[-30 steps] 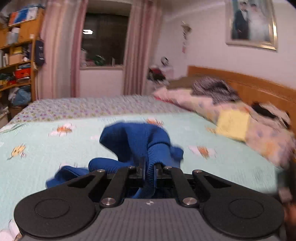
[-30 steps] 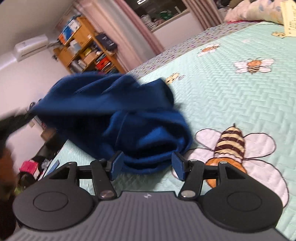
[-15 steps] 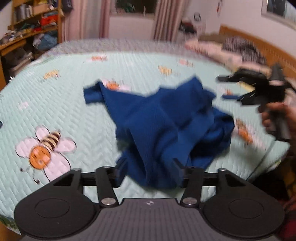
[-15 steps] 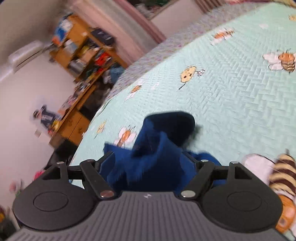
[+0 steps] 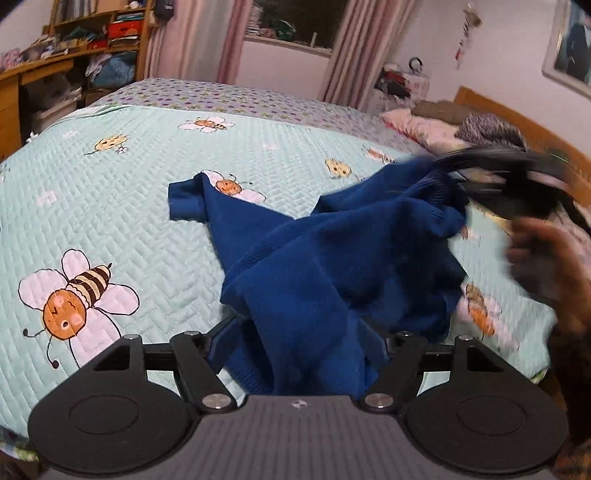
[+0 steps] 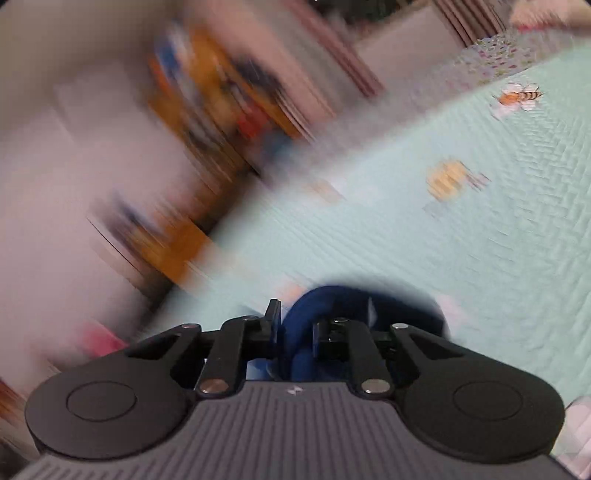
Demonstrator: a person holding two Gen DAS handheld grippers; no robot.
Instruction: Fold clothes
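L tool (image 5: 297,339): jaws opening, blue sweater (image 5: 332,266) between, pads not pressing | R tool (image 6: 295,332): jaws closing, pinching sweater fold | sweater: crumpled on bed (image 5: 129,206), sleeve flat beside bee print (image 5: 231,184), one edge lifted by R tool

Bee quilt bed (image 5: 155,206), pink curtains (image 5: 231,40), shelves (image 5: 92,33)

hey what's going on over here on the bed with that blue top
A person is sorting out a crumpled blue sweater on the bee-print quilt, a handheld gripper in each hand. The right gripper has a bunched fold of the fabric between its jaws, which are closing, and lifts that end off the bed. The left gripper straddles the near edge with its jaws opening, not pinching it. Nothing is folded yet.
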